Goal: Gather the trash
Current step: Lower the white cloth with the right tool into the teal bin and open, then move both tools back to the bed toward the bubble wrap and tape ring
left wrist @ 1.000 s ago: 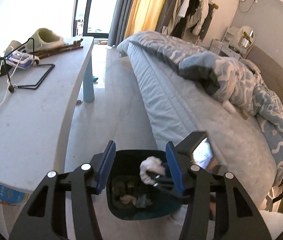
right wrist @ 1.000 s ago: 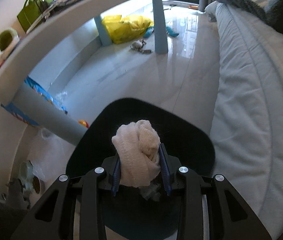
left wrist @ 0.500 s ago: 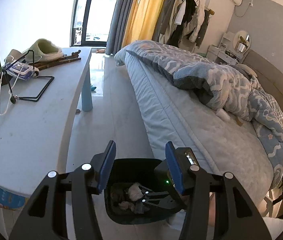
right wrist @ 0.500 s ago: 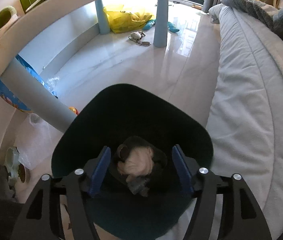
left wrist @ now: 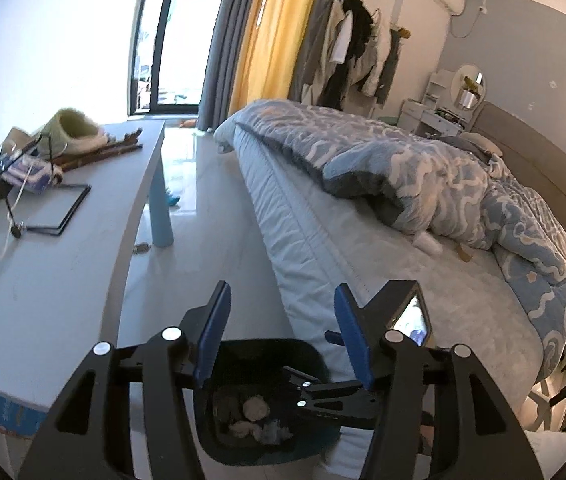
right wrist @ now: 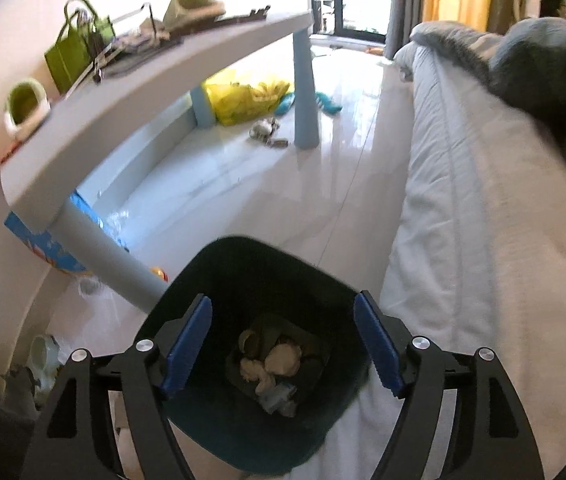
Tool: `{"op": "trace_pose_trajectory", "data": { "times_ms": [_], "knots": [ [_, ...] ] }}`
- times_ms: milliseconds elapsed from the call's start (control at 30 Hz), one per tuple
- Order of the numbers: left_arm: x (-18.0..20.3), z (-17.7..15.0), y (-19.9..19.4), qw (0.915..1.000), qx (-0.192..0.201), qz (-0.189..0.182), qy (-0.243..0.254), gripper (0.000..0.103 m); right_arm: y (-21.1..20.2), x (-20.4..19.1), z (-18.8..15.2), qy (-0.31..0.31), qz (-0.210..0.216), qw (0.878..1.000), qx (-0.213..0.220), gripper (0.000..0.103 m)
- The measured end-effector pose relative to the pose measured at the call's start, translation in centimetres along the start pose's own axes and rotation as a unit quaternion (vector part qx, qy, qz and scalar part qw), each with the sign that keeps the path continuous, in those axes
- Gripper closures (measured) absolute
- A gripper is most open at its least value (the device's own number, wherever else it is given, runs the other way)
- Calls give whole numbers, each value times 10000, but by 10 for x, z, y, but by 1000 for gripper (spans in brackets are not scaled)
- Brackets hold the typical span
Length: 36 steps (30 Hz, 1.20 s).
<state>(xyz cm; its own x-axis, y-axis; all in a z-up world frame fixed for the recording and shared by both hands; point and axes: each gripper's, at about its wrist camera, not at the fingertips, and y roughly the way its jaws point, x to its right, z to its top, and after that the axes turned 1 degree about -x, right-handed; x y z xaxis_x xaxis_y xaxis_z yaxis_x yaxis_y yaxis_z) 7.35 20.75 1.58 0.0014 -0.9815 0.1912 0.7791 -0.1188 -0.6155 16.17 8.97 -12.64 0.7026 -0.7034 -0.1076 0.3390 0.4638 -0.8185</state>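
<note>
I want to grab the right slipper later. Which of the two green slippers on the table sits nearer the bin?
The green slipper at the table's near end, left of the green bag; the other slipper lies beyond the bag.

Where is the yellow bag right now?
In the right wrist view the yellow bag lies on the floor under the table, upper middle, between its two blue legs.

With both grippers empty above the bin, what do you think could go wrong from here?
Both sets of jaws are opening with nothing between them. The right gripper hangs over the dark bin, close to the left gripper, so the two might knock together. The bin stands tight between the table leg and the bed; a bump could tip it and spill the crumpled tissue.
</note>
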Motion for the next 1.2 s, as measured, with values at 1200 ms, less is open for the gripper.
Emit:
{"op": "trace_pose_trajectory", "data": {
  "times_ms": [1200],
  "knots": [
    [129,12,110,9969,-322,-459,559,17,-151,211,-38,1466,-881,9796,1055,15]
  ]
}}
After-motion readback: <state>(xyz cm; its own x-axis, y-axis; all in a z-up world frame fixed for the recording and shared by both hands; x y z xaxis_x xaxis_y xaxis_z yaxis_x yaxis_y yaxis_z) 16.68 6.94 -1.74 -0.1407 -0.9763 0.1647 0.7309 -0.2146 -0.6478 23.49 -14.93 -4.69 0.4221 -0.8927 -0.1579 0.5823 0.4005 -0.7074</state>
